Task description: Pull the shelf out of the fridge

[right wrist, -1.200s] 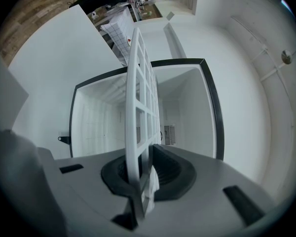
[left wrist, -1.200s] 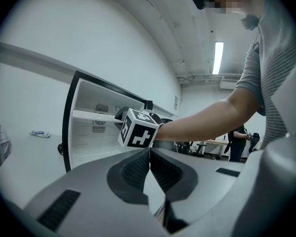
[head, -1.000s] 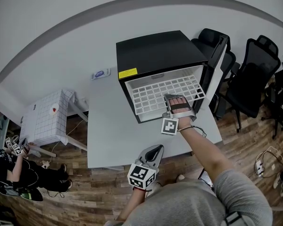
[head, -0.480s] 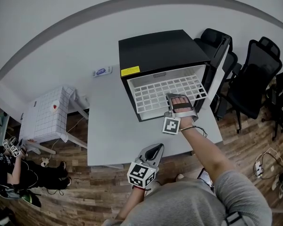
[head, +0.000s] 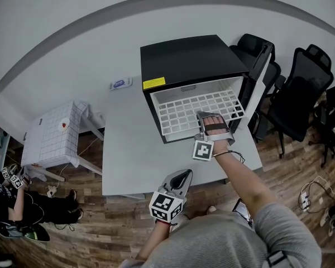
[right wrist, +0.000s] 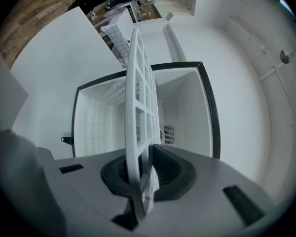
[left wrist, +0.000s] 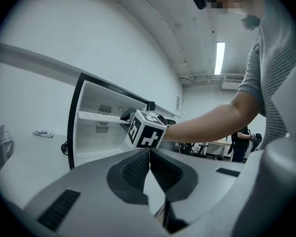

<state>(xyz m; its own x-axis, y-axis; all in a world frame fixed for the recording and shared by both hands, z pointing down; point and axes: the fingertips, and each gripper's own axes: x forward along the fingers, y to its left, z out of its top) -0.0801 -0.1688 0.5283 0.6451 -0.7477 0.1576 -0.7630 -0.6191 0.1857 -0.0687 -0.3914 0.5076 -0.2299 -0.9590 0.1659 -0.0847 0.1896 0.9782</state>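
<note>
A small black fridge (head: 190, 60) stands on a grey table (head: 134, 149) with its door (head: 258, 77) swung open to the right. A white grid shelf (head: 196, 109) lies in its opening and sticks out a little at the front. My right gripper (head: 207, 121) is shut on the shelf's front edge; in the right gripper view the shelf (right wrist: 138, 112) runs edge-on between the pads. My left gripper (head: 177, 181) hovers at the table's near edge, shut and holding nothing, pointing toward the fridge (left wrist: 96, 127).
Black office chairs (head: 301, 88) stand right of the fridge. A small white tiled table (head: 56, 138) sits at the left, with a person (head: 11, 205) on the floor beside it. A small blue-and-white item (head: 119, 85) lies on the table by the wall.
The shelf and my right gripper have barely shifted; the view moved slightly. The left gripper stays in place.
</note>
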